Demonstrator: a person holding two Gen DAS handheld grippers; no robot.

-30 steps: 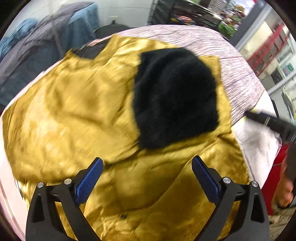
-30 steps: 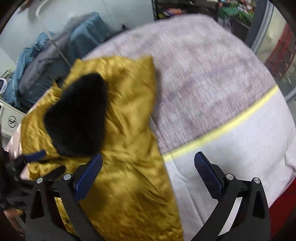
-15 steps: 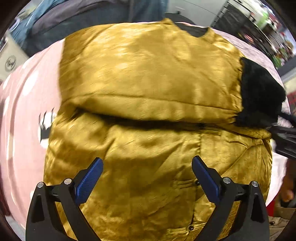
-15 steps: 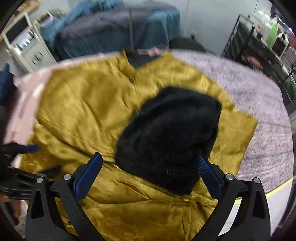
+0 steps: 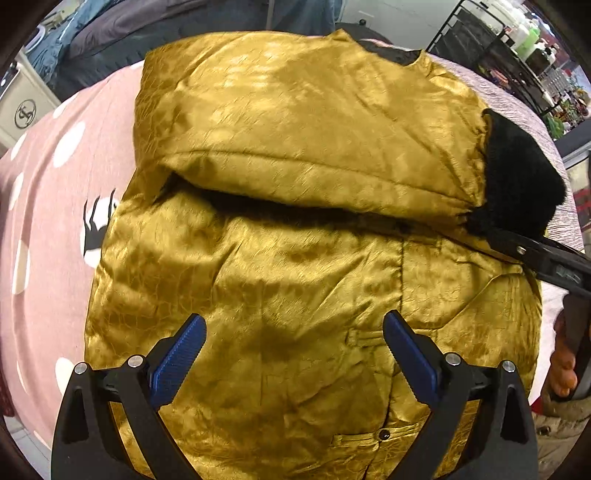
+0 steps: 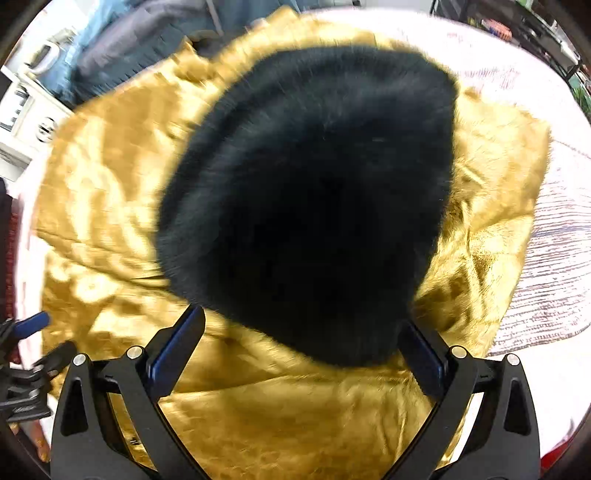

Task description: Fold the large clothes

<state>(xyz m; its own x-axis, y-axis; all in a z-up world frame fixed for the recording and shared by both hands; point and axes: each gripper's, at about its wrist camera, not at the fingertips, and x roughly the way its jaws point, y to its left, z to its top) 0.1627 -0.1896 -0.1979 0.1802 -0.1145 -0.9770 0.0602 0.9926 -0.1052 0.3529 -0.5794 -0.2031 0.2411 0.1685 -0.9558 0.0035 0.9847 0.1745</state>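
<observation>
Half a second on, my right tool is sitting closer to the black fur cuff, which is now filling most of the right wrist view, while my left tool is hanging over almost the same patch of the gold jacket as before. I am seeing the jacket lying spread on the bed, with one sleeve folded across the body so that its fur cuff is ending at the jacket's right edge. Both tools are gaping wide with nothing between the blue pads: the left one is hovering above the lower front of the jacket, near a small button, and the right one is framing the near edge of the cuff, though I cannot tell if the pads are touching the fur, as that view is blurred. Under the jacket, a pink spotted sheet is covering the left of the bed and a pale streaked cover the right. Behind the bed, blue and grey clothes are lying heaped.
</observation>
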